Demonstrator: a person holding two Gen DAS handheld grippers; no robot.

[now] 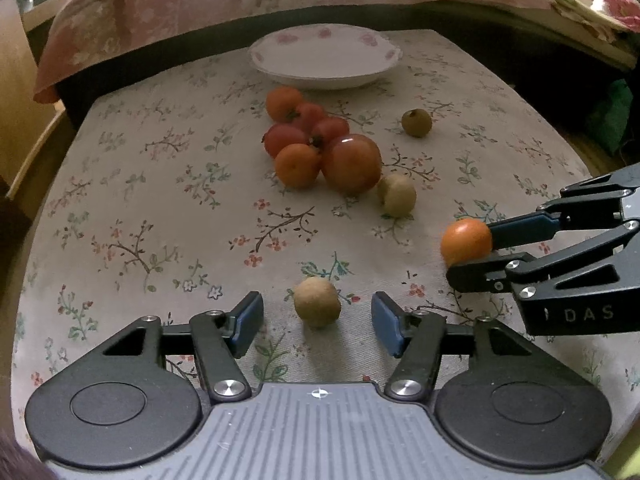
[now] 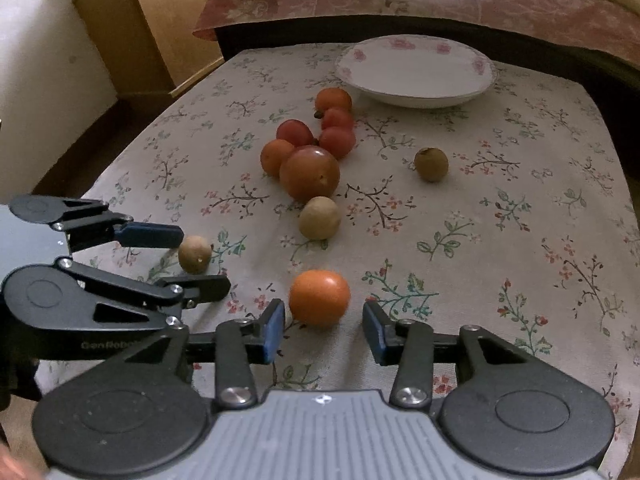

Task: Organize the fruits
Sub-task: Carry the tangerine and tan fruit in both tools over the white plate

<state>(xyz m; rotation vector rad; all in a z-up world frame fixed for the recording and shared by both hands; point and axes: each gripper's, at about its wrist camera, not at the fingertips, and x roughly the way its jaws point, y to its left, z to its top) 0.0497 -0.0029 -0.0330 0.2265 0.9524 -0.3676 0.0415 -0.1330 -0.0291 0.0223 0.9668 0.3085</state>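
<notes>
A small tan round fruit (image 1: 317,302) lies on the flowered tablecloth between the fingers of my left gripper (image 1: 318,322), which is open with a gap on both sides. My right gripper (image 2: 324,326) is open too, its blue pads flanking an orange fruit (image 2: 319,298) without touching it. Each gripper shows in the other's view: the right gripper (image 1: 471,252) around the orange fruit (image 1: 466,240), the left gripper (image 2: 202,259) around the tan fruit (image 2: 195,254). A white plate (image 1: 320,80) (image 2: 416,100) with pink flowers stands empty at the far side.
A cluster of red and orange fruits (image 1: 320,144) (image 2: 308,148) lies mid-table, in front of the plate. Two more tan fruits (image 1: 397,195) (image 1: 417,123) lie to its right. A bed with a pink blanket (image 1: 200,0) borders the far edge. A wooden cabinet (image 2: 160,20) stands far left.
</notes>
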